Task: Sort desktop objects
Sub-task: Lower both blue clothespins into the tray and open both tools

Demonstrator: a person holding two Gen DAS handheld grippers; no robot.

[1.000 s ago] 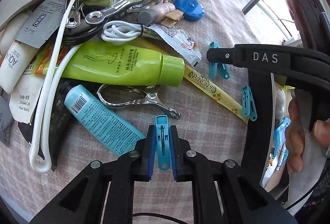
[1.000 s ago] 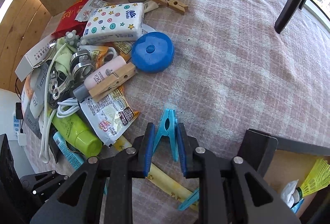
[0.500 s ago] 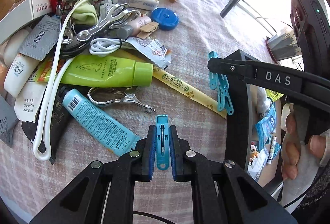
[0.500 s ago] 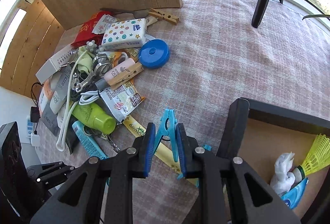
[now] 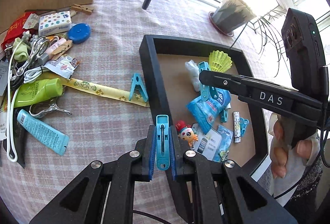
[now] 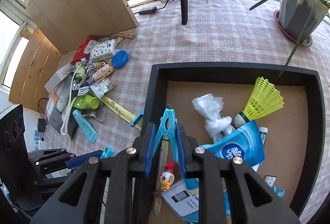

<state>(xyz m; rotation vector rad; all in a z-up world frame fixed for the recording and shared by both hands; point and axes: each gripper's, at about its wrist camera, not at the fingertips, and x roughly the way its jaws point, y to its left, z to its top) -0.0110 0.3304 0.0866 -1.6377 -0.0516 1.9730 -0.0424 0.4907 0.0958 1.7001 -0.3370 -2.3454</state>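
Both grippers are carrying pegs toward the black tray (image 5: pixel 153 77), which is sitting near the tabletop's right edge w/ sorted bits already inside.

Left gripper (image 5: pixel 162 147) is clamping a blue plastic clothes peg (image 5: pixel 162 141), long axis running straight fwd between the pads, tip poking out over the tray's left wall. Interior is lying just right of it, so probably a short shift right is all it's needing before letting go.

Right gripper (image 6: pixel 164 145) is squeezing a second blue peg (image 6: pixel 167 131), A-shaped, ridged tip pointing fwd, hanging just inside the tray's left wall, so this hand looks nearer to a drop.

Third blue peg (image 5: pixel 137 88) is lying on the checked cloth (image 5: pixel 115 55) against the tray's outer left wall, across a yellow ribbon (image 5: pixel 103 90). Tray is rigid, matte, w/ a brown card floor.
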